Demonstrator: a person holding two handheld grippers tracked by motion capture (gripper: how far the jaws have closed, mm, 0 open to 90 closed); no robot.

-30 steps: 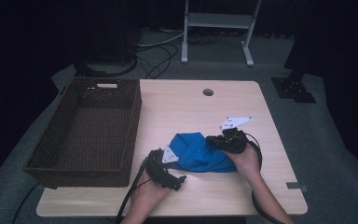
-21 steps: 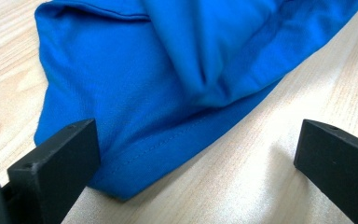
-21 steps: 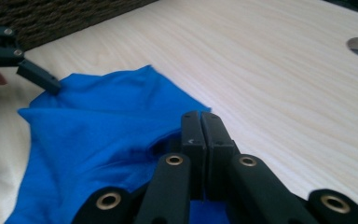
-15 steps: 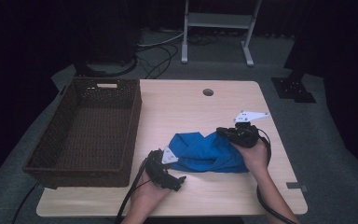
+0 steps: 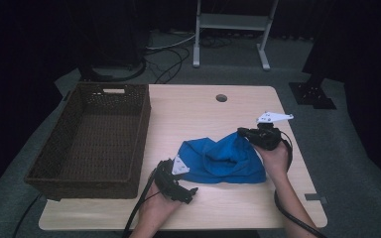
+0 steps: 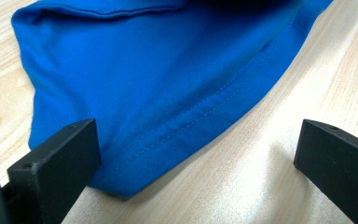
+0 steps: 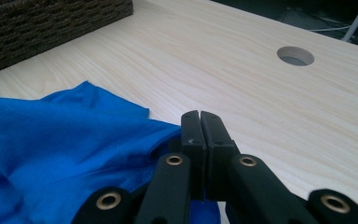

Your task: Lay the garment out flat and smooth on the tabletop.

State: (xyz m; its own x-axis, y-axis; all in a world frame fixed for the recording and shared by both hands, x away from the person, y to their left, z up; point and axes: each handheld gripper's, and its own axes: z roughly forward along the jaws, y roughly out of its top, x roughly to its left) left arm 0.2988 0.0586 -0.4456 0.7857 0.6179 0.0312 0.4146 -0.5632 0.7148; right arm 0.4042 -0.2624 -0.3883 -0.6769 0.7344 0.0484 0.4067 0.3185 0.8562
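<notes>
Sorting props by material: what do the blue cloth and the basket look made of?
Blue cloth: soft knit fabric, probably cotton jersey, matte, with fine ribs and a stitched hem. Basket: dark brown woven wicker or rattan, judging by its braided walls.

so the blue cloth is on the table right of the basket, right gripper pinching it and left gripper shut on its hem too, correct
Not quite: the left gripper is open, its jaws standing wide apart around the hem of the blue cloth, as the left gripper view shows. The rest holds.

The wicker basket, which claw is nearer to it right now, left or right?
Left. The left claw sits just off the wicker basket, near its front right corner, jaws open at the blue cloth. The right claw is across the cloth, shut on its far edge.
</notes>
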